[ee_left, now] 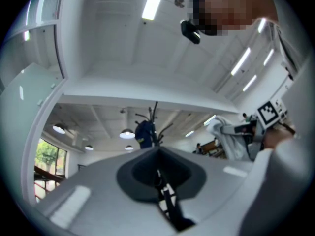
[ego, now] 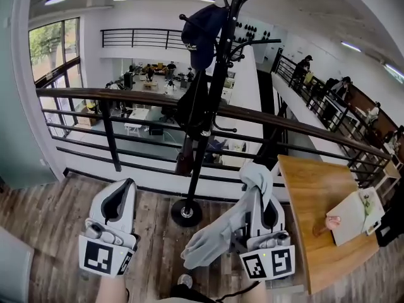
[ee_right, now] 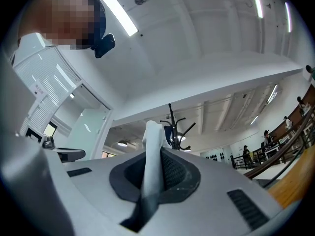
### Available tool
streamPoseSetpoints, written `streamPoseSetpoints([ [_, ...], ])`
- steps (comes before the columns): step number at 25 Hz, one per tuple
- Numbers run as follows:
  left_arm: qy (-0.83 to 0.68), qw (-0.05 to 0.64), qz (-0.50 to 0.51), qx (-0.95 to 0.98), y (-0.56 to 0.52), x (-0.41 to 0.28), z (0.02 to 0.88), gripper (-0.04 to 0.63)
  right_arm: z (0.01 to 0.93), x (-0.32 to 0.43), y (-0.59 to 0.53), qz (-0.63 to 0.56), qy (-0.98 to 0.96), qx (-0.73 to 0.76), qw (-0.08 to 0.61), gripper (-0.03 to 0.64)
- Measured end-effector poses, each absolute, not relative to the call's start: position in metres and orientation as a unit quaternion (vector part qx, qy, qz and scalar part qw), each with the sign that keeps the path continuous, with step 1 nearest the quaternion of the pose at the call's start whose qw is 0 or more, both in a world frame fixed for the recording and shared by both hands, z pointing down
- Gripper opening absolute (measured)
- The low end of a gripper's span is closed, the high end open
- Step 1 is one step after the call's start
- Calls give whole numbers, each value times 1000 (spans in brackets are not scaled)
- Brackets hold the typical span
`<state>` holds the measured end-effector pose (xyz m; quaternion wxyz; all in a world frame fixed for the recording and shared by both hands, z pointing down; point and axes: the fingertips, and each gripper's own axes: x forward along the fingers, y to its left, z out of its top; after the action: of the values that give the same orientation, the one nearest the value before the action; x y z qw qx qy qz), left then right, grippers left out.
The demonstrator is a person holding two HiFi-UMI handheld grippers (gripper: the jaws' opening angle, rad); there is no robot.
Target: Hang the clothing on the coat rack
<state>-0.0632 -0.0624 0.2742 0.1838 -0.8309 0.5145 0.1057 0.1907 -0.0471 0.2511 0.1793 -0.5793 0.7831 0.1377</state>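
The right gripper [ego: 260, 197] pinches a pale grey garment [ego: 218, 238], which droops from its jaws near the black coat rack [ego: 213, 137]. The left gripper [ego: 120, 197] has its jaws pressed together on nothing. A navy cap [ego: 199, 33] and what may be a dark bag [ego: 191, 106] hang on the rack.

No legible txt — cap [ego: 201, 33] print too small.

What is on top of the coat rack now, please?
A dark blue cap hangs over an upper hook of the coat rack, covering that hook. A black item hangs lower on the pole. Other top hooks look bare.
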Motion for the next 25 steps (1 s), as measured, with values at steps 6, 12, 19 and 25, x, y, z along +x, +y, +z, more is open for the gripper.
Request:
streamPoseSetpoints([
  [6, 515, 188, 100, -830, -106, -39, 267, 5, 242, 205, -93, 137, 791, -567, 182, 8],
  [12, 521, 194, 106, -824, -134, -23, 269, 5, 242, 217, -124, 141, 800, -553, 188, 8],
  [19, 523, 191, 104, -824, -158, -6, 272, 5, 239, 229, -156, 141, 805, -546, 184, 8],
  [25, 517, 185, 108, -829, -197, -9, 275, 5, 234, 226, -190, 142, 802, -553, 177, 8],
])
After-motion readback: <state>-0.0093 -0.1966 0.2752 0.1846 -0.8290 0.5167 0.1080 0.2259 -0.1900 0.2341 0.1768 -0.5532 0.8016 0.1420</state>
